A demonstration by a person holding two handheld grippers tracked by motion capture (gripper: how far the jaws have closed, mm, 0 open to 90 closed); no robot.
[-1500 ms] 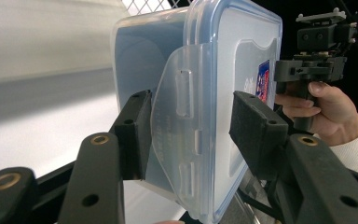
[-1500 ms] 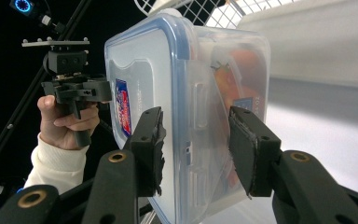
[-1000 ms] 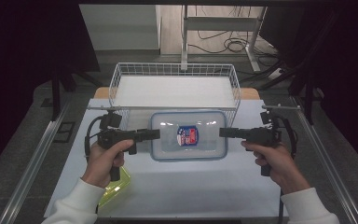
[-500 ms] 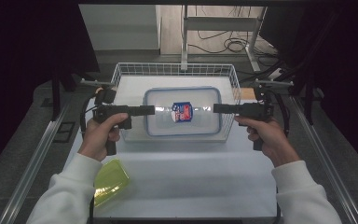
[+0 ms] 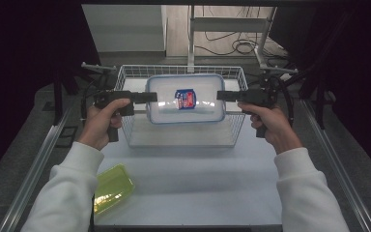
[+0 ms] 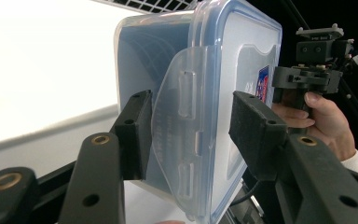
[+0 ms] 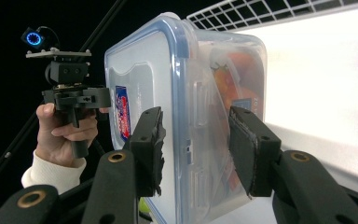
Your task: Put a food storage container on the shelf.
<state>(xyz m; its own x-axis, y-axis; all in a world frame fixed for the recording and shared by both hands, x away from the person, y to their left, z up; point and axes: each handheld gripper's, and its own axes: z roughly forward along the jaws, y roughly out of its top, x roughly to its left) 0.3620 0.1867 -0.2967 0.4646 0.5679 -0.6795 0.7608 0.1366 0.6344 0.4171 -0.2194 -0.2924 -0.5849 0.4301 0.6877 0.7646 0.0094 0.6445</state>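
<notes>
White tabletop [image 5: 188, 179] filled the lower frame, with dark floor at both edges. At lower left, a yellow-green lid [image 5: 111, 187] lay flat beside your sleeve. Your left gripper [image 5: 150, 97], left of centre, pinched the left end flap of the clear container [image 5: 185, 99]. You held that blue-rimmed container level above the wire basket [image 5: 181, 137] at centre. Your right gripper [image 5: 221, 95], right of centre, pinched the container's right end, jaws over lid and base.
</notes>
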